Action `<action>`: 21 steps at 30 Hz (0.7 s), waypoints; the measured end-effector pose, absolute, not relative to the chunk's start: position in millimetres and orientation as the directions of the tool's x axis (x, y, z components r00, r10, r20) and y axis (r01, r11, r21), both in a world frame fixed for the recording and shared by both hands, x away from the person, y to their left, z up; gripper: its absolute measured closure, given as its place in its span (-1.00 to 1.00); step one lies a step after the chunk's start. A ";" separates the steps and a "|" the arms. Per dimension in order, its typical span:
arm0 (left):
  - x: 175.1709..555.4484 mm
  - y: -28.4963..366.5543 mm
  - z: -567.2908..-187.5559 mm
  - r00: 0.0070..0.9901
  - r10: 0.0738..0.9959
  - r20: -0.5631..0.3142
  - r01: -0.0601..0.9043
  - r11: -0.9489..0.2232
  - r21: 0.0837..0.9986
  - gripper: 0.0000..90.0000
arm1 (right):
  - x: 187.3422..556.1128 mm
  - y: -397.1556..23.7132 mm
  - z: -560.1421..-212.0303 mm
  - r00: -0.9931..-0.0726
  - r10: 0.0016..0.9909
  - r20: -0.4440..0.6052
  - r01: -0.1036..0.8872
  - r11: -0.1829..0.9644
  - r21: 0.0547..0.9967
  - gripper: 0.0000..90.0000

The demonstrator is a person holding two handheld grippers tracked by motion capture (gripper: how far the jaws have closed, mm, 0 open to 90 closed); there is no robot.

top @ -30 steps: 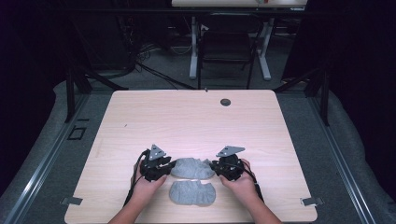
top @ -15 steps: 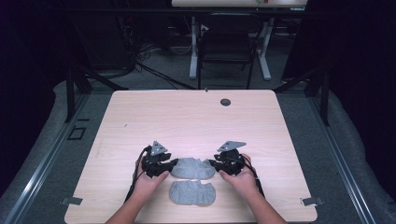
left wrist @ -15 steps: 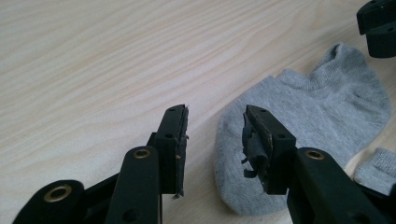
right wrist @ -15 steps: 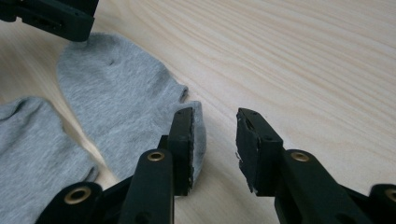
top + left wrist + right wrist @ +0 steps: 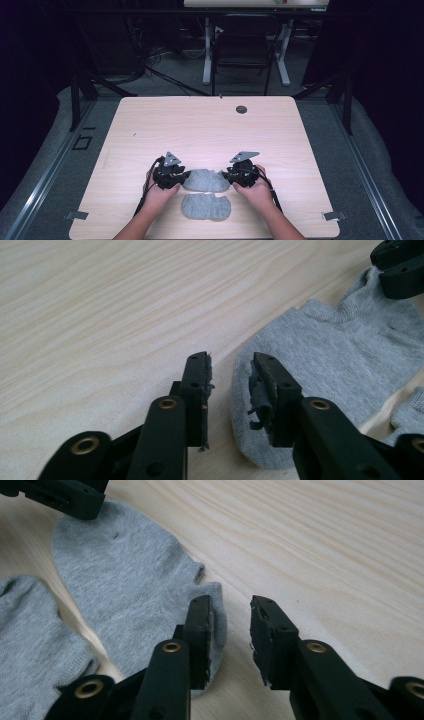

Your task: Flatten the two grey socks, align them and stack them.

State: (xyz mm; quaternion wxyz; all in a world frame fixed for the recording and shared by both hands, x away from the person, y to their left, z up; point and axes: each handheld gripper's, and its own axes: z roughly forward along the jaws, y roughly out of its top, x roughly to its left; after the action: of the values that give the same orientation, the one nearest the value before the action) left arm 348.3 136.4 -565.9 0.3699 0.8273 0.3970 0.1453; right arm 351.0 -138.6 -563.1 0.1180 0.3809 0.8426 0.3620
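Low in the high view, I hold the left gripper (image 5: pixel 181 176) at one end of a flat grey knit sock (image 5: pixel 206 180), jaws just closing, parted, gripping nothing. The right gripper (image 5: pixel 231 176) brackets the other end likewise, seemingly to lift both ends. A second sock (image 5: pixel 205 206) lies below on pale wood table (image 5: pixel 210 125).

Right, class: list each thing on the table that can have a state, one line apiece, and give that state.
Far sock: lying flat, a gripper at each end.
Near sock: lying flat, untouched.
Left gripper: jaws open astride the far sock's toe edge, just been closing.
Right gripper: jaws open at the far sock's cuff end, just been closing.
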 end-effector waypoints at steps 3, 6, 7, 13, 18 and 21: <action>348.2 135.3 -567.1 0.640 0.767 -0.032 0.547 -0.427 0.720 0.59 | 350.2 -137.0 -563.7 -0.685 0.724 0.080 0.559 0.451 0.696 0.67; 348.5 134.7 -569.1 0.640 0.768 -0.023 0.551 -0.438 0.711 0.65 | 349.6 -135.9 -563.5 -0.687 0.723 0.076 0.554 0.453 0.698 0.74; 348.6 134.7 -569.8 0.640 0.768 -0.025 0.552 -0.437 0.711 0.67 | 349.2 -135.5 -563.6 -0.687 0.723 0.074 0.552 0.453 0.700 0.77; 346.2 136.1 -569.5 0.645 0.764 -0.025 0.551 -0.443 0.707 0.89 | 347.9 -136.0 -563.3 -0.692 0.718 0.074 0.554 0.462 0.693 0.93; 344.5 138.8 -567.5 0.650 0.760 -0.024 0.544 -0.443 0.712 0.94 | 346.2 -137.0 -561.3 -0.697 0.715 0.065 0.545 0.468 0.695 0.97; 343.0 140.6 -565.4 0.654 0.756 -0.026 0.542 -0.444 0.714 0.95 | 346.1 -138.5 -559.8 -0.693 0.717 0.068 0.544 0.459 0.702 0.97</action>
State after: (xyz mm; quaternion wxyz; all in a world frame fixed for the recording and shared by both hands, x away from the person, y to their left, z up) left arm 343.0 140.6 -565.4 0.3573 0.8363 0.3879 0.1499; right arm 346.1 -138.5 -559.8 0.1197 0.3728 0.8457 0.3625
